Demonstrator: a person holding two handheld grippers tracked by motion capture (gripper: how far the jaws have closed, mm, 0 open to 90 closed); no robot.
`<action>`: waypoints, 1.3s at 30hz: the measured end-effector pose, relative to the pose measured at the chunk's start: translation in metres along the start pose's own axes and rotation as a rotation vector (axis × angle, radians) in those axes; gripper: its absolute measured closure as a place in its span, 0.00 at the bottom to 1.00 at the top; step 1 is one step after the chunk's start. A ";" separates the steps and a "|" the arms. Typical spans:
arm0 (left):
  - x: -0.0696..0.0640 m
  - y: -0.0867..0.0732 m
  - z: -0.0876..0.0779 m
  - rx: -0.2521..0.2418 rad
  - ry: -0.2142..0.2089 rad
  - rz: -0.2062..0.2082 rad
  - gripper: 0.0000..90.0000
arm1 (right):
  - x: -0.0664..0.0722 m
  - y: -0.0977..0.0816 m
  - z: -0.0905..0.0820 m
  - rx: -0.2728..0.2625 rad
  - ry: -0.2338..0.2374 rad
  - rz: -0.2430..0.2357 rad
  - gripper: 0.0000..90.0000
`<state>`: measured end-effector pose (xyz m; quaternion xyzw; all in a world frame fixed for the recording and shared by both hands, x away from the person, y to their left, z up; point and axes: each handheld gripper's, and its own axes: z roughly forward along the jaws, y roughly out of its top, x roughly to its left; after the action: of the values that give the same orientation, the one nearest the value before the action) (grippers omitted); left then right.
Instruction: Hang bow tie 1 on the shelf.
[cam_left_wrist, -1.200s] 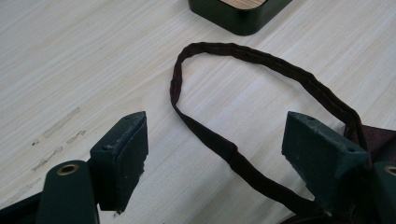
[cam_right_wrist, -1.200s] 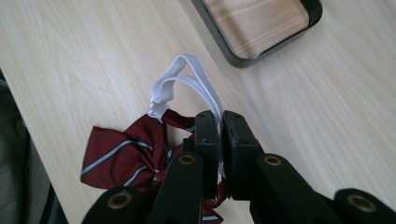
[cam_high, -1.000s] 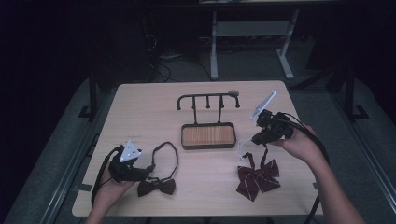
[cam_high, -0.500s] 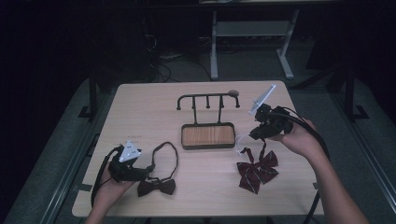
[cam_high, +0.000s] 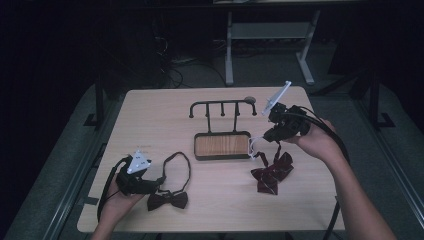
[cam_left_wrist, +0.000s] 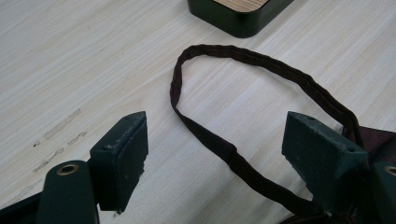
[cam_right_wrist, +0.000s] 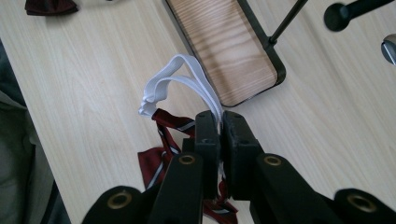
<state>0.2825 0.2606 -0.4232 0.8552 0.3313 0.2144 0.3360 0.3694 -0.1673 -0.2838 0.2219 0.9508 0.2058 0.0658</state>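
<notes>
1. Left claw (cam_high: 162, 181) is resting low on the table (cam_high: 150, 120) at the near left corner, held in the person's left hand (cam_high: 117, 197). Its jaws are standing spread wide, gripping nothing; in the left gripper view they are rising on either side of bare wood.
2. Dark bow tie (cam_high: 167, 200) is lying flat on the table just beside the left claw, toward the near edge. Its dark strap (cam_left_wrist: 224, 107) is looping away across the wood toward the stand; one run of the strap is passing between the spread jaws in the left gripper view, and the other run is lying close against the jaw seen at that view's right. Whether the pads are touching it cannot be told.
3. Hook stand (cam_high: 222, 145), a wood-topped tray base with a black rail of pegs above it, is sitting at the table's centre. Nothing is hanging on the pegs.
4. White elastic band (cam_right_wrist: 184, 79) is being pinched by the right claw (cam_high: 264, 139); the loop is sticking out past the fingertips, above the table beside the stand's base.
5. Red striped bow tie (cam_high: 271, 172) is hanging from that white band, its lower part sitting crumpled on the table right of the stand's base.
6. Right claw is pressed together on the band, held above the table in the person's right hand (cam_high: 315, 142), just right of the stand.
</notes>
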 end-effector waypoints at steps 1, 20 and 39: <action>0.000 0.000 0.000 -0.001 0.000 0.000 0.26 | -0.001 0.001 0.000 -0.002 0.000 0.000 0.94; 0.000 0.000 0.000 -0.002 -0.004 0.000 0.26 | -0.015 0.027 -0.010 -0.002 -0.032 0.008 0.94; 0.000 0.000 0.000 -0.004 -0.008 -0.001 0.26 | -0.039 0.047 -0.016 -0.010 -0.063 0.054 0.94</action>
<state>0.2826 0.2607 -0.4231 0.8553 0.3300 0.2113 0.3391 0.4193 -0.1519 -0.2483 0.2537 0.9408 0.2053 0.0910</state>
